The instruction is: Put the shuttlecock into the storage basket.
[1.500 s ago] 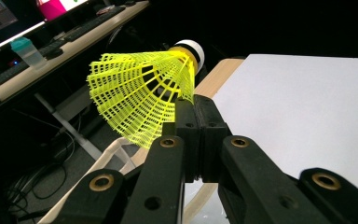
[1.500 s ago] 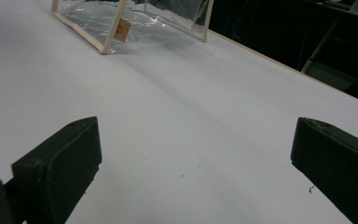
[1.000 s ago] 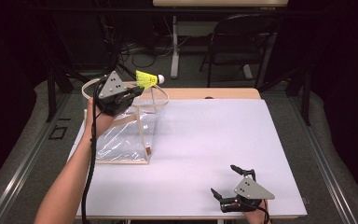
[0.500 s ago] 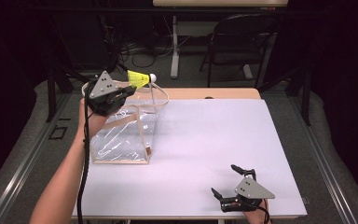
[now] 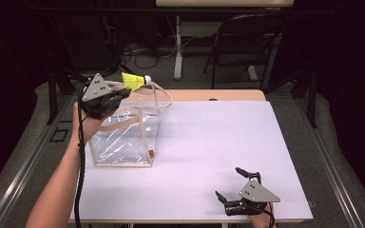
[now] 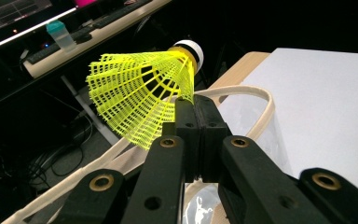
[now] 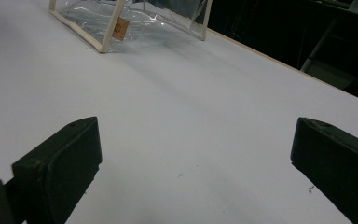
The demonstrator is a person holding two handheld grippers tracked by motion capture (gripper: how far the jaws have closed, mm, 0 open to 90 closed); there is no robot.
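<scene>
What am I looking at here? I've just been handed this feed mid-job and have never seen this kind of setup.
No robot arm: a person holds a two-jaw hand tool in each hand, at a white table. The wide picture comes from a fixed camera above the person, looking forward and down. The other two come from cameras riding on each tool, looking along its black jaws. The left gripper, held up over the table's far left, has its jaws shut on the skirt of a yellow shuttlecock with a white tip. Below it stands a clear plastic bag with cream trim and handles. The right gripper rests near the table's front edge, jaws wide open, holding nothing.
</scene>
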